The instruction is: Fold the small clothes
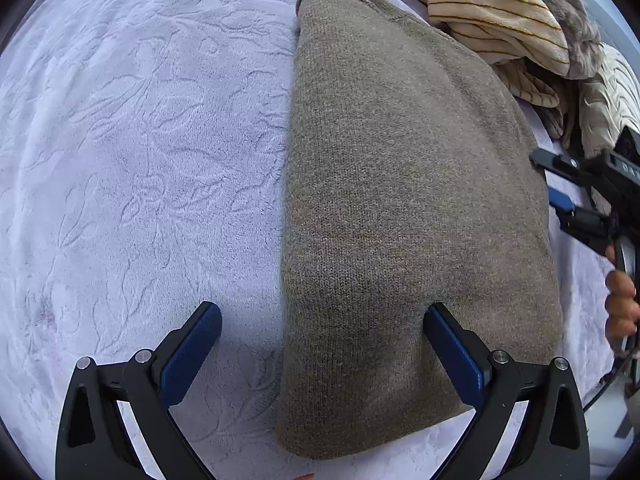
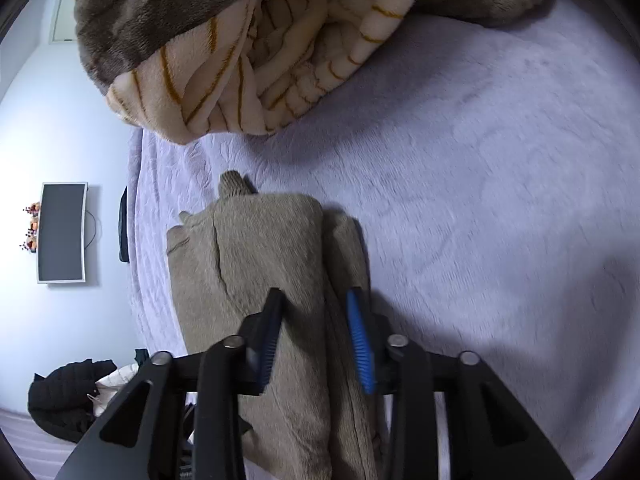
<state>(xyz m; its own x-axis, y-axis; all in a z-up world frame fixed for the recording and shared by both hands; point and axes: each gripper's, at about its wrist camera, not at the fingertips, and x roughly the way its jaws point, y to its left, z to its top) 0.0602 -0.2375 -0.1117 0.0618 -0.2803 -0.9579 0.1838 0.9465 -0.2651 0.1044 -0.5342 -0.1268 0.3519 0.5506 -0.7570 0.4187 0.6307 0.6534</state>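
Note:
A folded olive-brown knit garment lies flat on the lavender bedspread. My left gripper hangs open wide over the garment's near left edge, with one blue pad above the bedspread and the other over the knit. In the right wrist view the same garment shows several stacked layers. My right gripper straddles its right-hand fold with the jaws partly apart, and the cloth between them lies slack, not lifted. From the left wrist view the right gripper sits at the garment's right edge, held by a hand.
A heaped cream blanket with mustard stripes and a brown plush side lies on the bed beyond the garment. The bed's edge runs down the left of the right wrist view, with a wall screen and a dark jacket past it.

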